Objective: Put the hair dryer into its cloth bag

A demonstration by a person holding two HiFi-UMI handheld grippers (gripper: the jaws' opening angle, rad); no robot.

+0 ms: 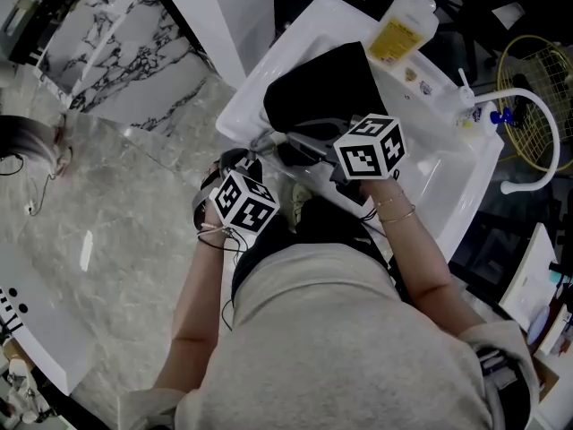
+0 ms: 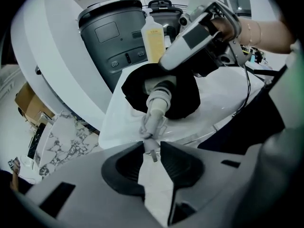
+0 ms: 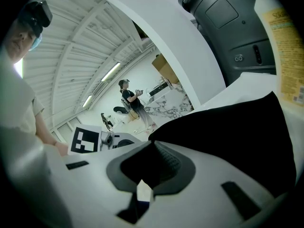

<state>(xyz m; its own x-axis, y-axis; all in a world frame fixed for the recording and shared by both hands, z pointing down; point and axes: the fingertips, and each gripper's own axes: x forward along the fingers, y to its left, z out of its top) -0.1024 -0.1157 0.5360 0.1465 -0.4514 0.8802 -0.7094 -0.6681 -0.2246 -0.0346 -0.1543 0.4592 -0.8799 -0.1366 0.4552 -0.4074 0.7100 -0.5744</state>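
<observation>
The black cloth bag (image 1: 313, 88) lies on the white sink counter (image 1: 251, 92). In the left gripper view the hair dryer's grey handle (image 2: 159, 101) sticks out of the bag's (image 2: 187, 96) mouth, its cord stub (image 2: 151, 144) pointing at my left gripper (image 2: 152, 151). The stub's end sits at the tips of those jaws; a gap shows beside it and the ribbed pads stand apart. My right gripper (image 2: 199, 37) is shut on the bag's upper rim. In the right gripper view black cloth (image 3: 228, 132) meets that gripper's (image 3: 153, 144) shut jaws. The dryer's head is hidden inside the bag.
A yellow soap bottle (image 1: 403, 30) stands at the counter's back, a white faucet (image 1: 528, 106) to its right. Behind the counter stands a dark grey bin (image 2: 114, 37). Marble floor (image 1: 107, 195) lies to the left. A person (image 3: 129, 96) stands far off.
</observation>
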